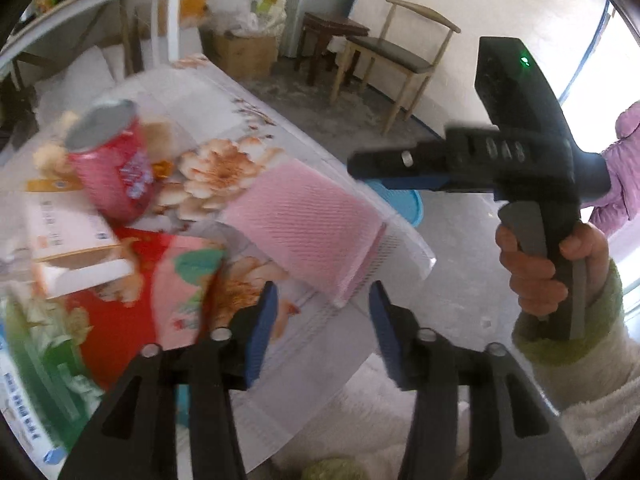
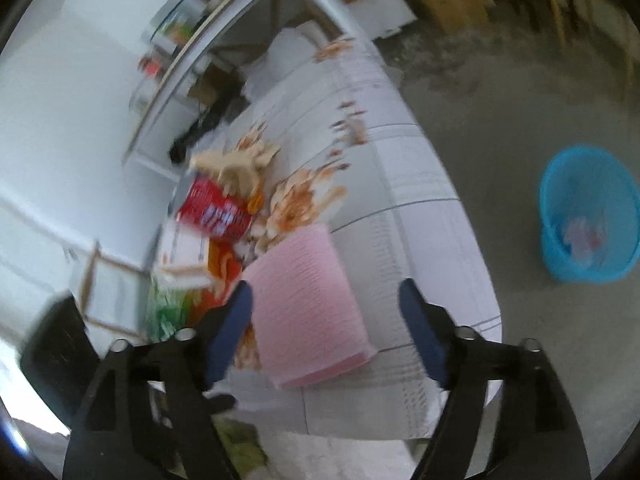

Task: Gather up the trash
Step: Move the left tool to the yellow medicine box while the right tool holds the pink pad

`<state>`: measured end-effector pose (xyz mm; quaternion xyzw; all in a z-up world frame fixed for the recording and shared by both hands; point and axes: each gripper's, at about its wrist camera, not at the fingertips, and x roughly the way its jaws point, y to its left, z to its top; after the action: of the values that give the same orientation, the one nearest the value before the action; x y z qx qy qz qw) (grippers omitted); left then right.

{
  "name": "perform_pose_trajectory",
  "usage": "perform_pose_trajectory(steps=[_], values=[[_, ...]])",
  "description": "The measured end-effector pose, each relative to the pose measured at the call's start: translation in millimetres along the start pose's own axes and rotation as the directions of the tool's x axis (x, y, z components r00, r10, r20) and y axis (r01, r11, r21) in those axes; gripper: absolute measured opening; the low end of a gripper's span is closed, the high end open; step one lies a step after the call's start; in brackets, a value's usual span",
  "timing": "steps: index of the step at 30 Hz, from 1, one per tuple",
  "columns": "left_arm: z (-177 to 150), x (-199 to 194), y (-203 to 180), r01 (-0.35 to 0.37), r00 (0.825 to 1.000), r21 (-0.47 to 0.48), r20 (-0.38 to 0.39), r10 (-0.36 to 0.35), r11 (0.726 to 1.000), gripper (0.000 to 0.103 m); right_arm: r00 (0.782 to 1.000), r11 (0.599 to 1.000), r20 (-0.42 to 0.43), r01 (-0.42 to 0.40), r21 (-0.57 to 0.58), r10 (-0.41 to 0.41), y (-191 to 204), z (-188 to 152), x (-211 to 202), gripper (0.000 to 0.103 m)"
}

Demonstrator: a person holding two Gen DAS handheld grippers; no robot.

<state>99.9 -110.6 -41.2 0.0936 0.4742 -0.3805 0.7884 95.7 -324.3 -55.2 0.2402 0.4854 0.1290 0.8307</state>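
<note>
Trash is a cluster on the floral tablecloth [image 1: 256, 92]: red can [image 1: 110, 160] tipped over, leaning on a white carton [image 1: 72, 236], with a red-and-pink wrapper [image 1: 176, 280] and a green-white packet [image 1: 44, 364] nearest the left gripper. A crumpled beige piece [image 2: 236, 168] sits behind the can. A pink folded cloth [image 1: 308, 224] lies at the table's near edge; can't tell if it counts as trash.

Left gripper [image 1: 324, 320]: jaws apart, nothing between them, hovering over the table edge just beside the cloth. Right gripper [image 2: 326, 328]: jaws wide apart, empty, above the cloth in its own view. In the left view, it's off the table edge, held by a hand [image 1: 548, 268] in a fuzzy green-cuffed sleeve.

Blue bin [image 2: 588, 216] is on the floor, well apart from the table, some scraps already inside.

Risks, as I judge them:
- Can is round and on its side; a glancing pinch probably rolls it off the carton or toward the edge.
- The cloth lies between both grippers and the pile; reaching across could drag it off the table.
- The wrapper lies flat, so the fingers may scrape the tablecloth and bunch it.
- Both views are blurred, so fine alignment is uncertain.

Background: chair [image 1: 400, 48], stool [image 1: 332, 36], cardboard box [image 1: 244, 48]; none in the path to the bin.
</note>
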Motion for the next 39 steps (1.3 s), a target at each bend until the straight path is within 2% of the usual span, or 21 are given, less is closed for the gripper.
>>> perform_pose_trajectory(steps=[2,6,9,13,16,18,22,25,30,34,39], values=[[-2.2,-14.4,8.0,-0.03,0.999,-0.009,0.018,0.03,1.0,0.057,0.999,0.996,-0.008,0.047,-0.081,-0.047,17.3,-1.9,4.5,0.086],[-6.4,-45.8,27.2,-0.094,0.993,-0.034,0.063,0.096,0.995,0.066,0.99,0.966,-0.034,0.128,-0.226,-0.139,48.8,-5.8,22.8,0.09],[-8.2,-72.6,47.9,-0.153,0.98,-0.075,0.116,0.161,0.985,0.071,0.984,0.953,-0.06,0.148,-0.264,-0.169,59.6,-7.5,36.3,0.092],[-4.4,-96.1,78.1,-0.206,0.957,-0.135,0.177,0.228,0.969,0.075,0.968,0.929,-0.061,0.213,-0.303,-0.242,70.4,-9.1,48.7,0.093],[3.5,-97.9,99.2,-0.228,0.948,-0.185,0.182,0.262,0.956,0.075,0.957,0.91,-0.049,0.256,-0.326,-0.286,74.4,-11.5,51.9,0.093],[10.3,-93.9,110.4,-0.22,0.949,-0.215,0.177,0.26,0.951,0.075,0.944,0.892,-0.036,0.299,-0.338,-0.329,75.4,-12.7,54.3,0.093],[26.3,-73.9,139.6,-0.197,0.962,-0.286,0.129,0.241,0.938,0.075,0.938,0.888,-0.025,0.318,-0.331,-0.345,72.5,-14.4,52.5,0.093],[32.2,-59.4,150.7,-0.18,0.971,-0.312,0.098,0.22,0.933,0.074,0.939,0.896,-0.029,0.316,-0.313,-0.342,68.3,-14.1,52.5,0.093],[38.0,-44.2,165.2,-0.192,0.974,-0.348,0.044,0.22,0.918,0.073,0.945,0.91,-0.03,0.305,-0.28,-0.326,61.9,-11.4,50.6,0.093],[43.0,-32.0,177.2,-0.17,0.982,-0.39,0.003,0.186,0.905,0.073,0.949,0.92,-0.037,0.294,-0.26,-0.314,56.1,-10.7,50.0,0.093],[48.2,-21.0,186.6,-0.169,0.984,-0.429,-0.03,0.174,0.887,0.073,0.955,0.929,-0.029,0.279,-0.245,-0.294,52.3,-12.4,45.7,0.093]])
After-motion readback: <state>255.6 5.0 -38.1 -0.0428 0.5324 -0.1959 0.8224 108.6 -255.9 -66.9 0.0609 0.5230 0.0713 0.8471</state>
